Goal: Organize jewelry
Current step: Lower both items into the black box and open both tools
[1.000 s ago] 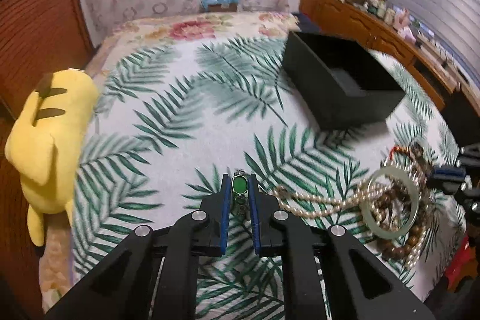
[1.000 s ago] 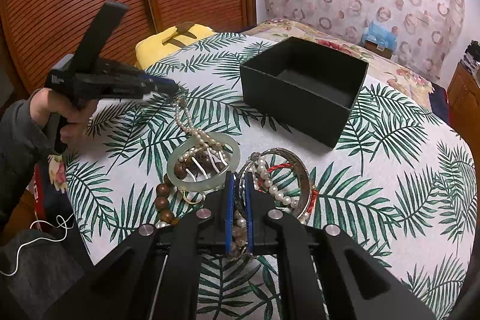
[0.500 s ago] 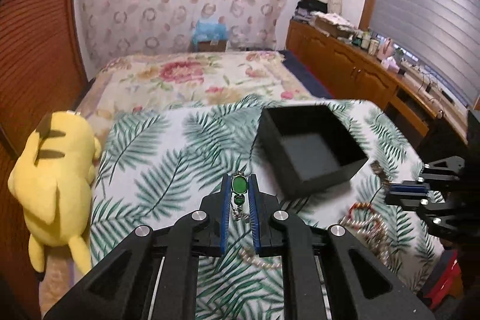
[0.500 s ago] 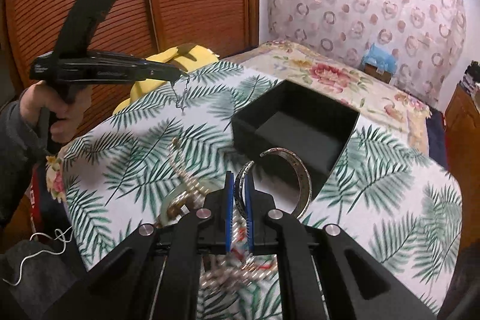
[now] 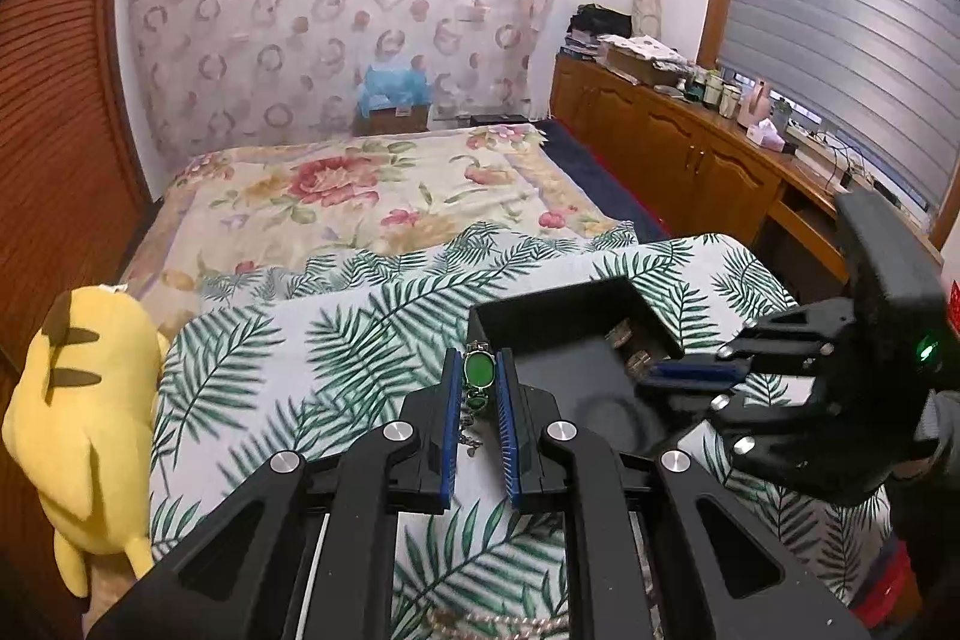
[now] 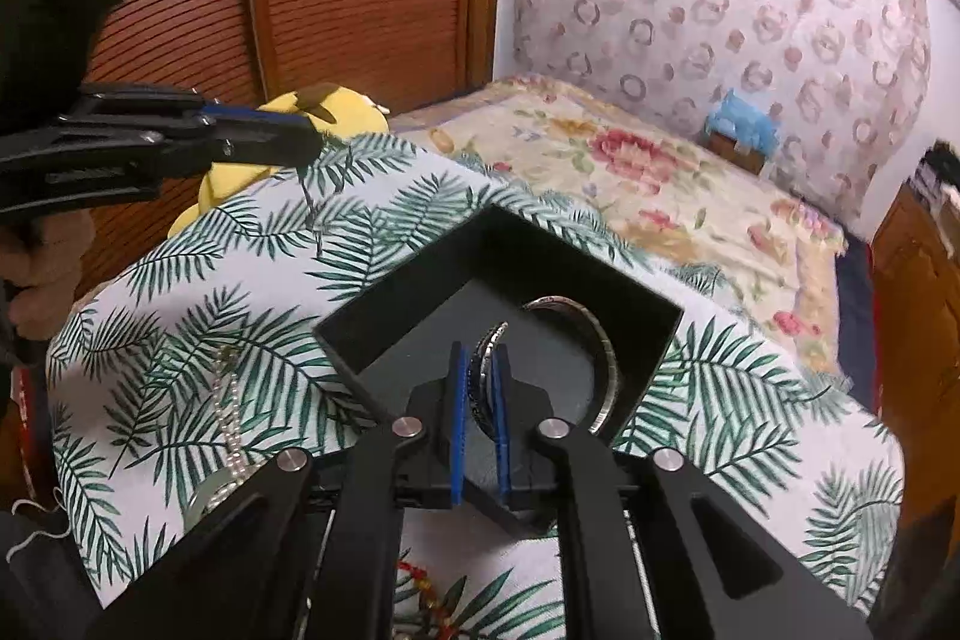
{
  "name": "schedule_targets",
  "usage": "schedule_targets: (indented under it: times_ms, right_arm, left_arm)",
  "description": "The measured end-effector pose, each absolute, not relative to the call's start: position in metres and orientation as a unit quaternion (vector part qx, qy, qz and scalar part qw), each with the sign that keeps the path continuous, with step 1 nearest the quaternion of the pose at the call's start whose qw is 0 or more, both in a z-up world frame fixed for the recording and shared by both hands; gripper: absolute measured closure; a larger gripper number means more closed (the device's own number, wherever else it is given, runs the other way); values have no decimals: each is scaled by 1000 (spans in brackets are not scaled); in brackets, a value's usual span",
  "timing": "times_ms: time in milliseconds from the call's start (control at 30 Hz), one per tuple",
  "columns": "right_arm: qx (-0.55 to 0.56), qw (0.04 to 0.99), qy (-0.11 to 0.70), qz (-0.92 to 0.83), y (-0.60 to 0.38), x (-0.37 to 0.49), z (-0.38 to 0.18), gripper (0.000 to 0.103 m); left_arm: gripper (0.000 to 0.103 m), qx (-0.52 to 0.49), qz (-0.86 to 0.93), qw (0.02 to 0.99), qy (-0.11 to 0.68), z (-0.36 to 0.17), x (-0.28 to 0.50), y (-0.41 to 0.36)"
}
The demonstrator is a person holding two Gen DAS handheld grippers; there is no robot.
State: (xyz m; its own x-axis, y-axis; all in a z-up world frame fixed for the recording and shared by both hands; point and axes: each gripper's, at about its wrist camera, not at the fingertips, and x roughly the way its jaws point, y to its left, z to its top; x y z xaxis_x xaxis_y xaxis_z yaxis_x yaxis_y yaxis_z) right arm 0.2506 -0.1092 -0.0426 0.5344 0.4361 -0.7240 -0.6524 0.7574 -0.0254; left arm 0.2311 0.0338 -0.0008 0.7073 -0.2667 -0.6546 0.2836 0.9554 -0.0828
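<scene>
My left gripper is shut on a green-stone pendant with a short chain hanging below, held in the air just left of the black box. My right gripper is shut on a silver bangle, whose loop hangs inside the black box. The right gripper also shows in the left wrist view, over the box. The left gripper shows in the right wrist view, chain dangling under it.
A pearl necklace and red beads lie on the palm-print cloth near me. A yellow plush toy sits at the table's left edge. A floral bed lies beyond; wooden cabinets stand at right.
Both grippers rose off the jewelry pile and moved toward the black box. The right one carried the bangle over and into the box; the left one carried the pendant up beside it.
</scene>
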Motion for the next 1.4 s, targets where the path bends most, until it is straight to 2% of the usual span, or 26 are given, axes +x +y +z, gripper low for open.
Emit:
schedule_targets:
  times_ms: [100,167,467,833,867,1000,1133,1200,1300,1400]
  right_arm:
    - [-138,861,378,311,-110,258,-50,89]
    - [-124,860,380,318,-113,258,-50,83]
    - [-104,864,374,322,-135,239,-41,83]
    - [-81,879,360,301,-176,210,-29,83]
    - [-81,880,360,300,-177,207,-30,83]
    - [-74,883,357,297,-181,196,-33,83]
    - [-68,885,353,298,-180,182,-37,83]
    - [-66,885,351,299,-179,176,-38,83]
    - [-57,884,349,306,-179,164,-40,83]
    - [-60,886,346,302,-177,150,-44,77]
  left_arm:
    - [92,16,-153,923,352,2,237,25]
    - [92,20,-155,923,351,4,237,20]
    - [92,42,-168,922,347,11,246,-7]
    - [92,83,-165,909,374,-21,281,-48]
    - [91,86,-163,908,375,-23,281,-50]
    - [64,81,-168,910,370,-23,272,-48]
    - [62,79,-170,912,365,-19,254,-41]
    - [55,75,-171,914,361,-17,239,-34]
    - [51,68,-175,915,357,-16,220,-21]
    - [50,67,-173,916,357,-20,198,-8]
